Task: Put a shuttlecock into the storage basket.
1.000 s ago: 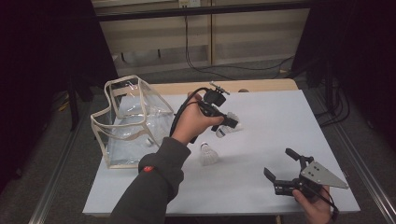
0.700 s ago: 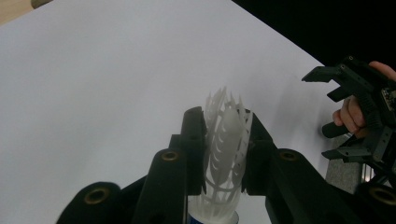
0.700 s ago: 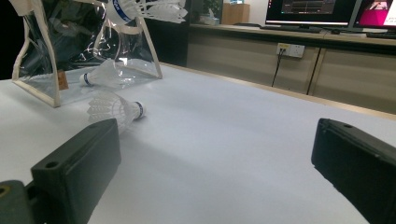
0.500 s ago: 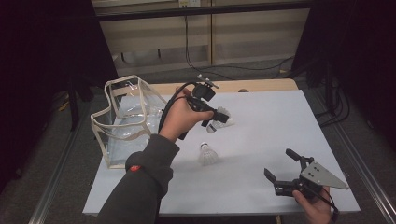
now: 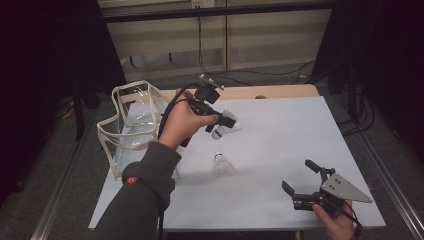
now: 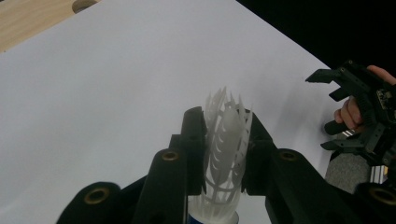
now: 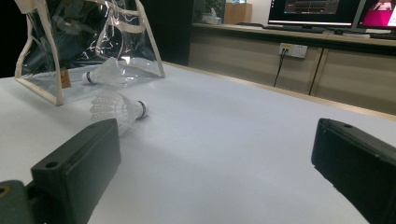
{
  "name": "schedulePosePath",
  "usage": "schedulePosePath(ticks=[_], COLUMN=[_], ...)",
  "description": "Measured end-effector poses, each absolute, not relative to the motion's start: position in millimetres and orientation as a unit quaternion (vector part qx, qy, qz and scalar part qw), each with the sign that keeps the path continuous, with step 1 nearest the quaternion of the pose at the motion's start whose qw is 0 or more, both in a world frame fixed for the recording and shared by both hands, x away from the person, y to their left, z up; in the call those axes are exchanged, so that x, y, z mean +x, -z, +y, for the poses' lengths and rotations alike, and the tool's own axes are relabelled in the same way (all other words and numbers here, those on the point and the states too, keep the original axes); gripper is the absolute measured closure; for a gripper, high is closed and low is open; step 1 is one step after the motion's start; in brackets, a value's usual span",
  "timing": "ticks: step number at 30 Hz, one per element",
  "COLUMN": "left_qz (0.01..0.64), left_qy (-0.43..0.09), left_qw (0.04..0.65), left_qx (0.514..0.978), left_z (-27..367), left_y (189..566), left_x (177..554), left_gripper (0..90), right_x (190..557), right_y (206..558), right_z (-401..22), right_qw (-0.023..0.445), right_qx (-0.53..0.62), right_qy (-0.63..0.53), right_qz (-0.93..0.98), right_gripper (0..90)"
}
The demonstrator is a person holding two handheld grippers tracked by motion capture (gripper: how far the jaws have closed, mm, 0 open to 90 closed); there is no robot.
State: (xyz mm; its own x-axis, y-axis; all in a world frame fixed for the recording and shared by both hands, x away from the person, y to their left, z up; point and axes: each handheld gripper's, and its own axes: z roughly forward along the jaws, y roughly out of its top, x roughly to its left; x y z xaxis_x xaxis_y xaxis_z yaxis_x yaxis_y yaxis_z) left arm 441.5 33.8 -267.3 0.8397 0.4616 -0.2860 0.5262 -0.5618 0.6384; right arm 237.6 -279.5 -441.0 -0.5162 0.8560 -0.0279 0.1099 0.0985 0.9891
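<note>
1. Change since the earlier frames: the left claw (image 5: 226,121), closed on a shuttlecock (image 5: 224,129) by its feathered skirt, has been carried up and leftward toward the clear bag (image 5: 131,131). It is now held above the surface (image 5: 280,140), just right of the bag's open top.
2. Unchanged: the right claw (image 5: 303,184) is seen in the same spot at the near right corner, jaws spread wide, nothing between them. The loose shuttlecock (image 5: 223,165) on the surface has not shifted.
3. Shuttlecocks, counted: three. One is gripped in the left claw; one lies on the surface between bag and right claw; one (image 7: 100,73) is seen lying inside the bag in the right gripper view.
4. Bags: one, transparent with pale trim, standing at the left edge of the surface.
5. Claws: two, one in each hand.
</note>
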Motion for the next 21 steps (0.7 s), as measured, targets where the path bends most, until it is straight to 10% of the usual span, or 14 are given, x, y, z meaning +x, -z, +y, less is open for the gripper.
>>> schedulePosePath(ticks=[21], left_qz=[0.311], left_qy=[0.03], left_qw=[0.381], left_qx=[0.87], left_z=[66], left_y=[245], left_x=[445], left_gripper=[74.7], right_x=[239], right_y=[441], right_z=[-278], right_qw=[0.329], right_qx=[0.363], right_qy=[-0.565], right_qz=[0.664], right_gripper=[1.3])
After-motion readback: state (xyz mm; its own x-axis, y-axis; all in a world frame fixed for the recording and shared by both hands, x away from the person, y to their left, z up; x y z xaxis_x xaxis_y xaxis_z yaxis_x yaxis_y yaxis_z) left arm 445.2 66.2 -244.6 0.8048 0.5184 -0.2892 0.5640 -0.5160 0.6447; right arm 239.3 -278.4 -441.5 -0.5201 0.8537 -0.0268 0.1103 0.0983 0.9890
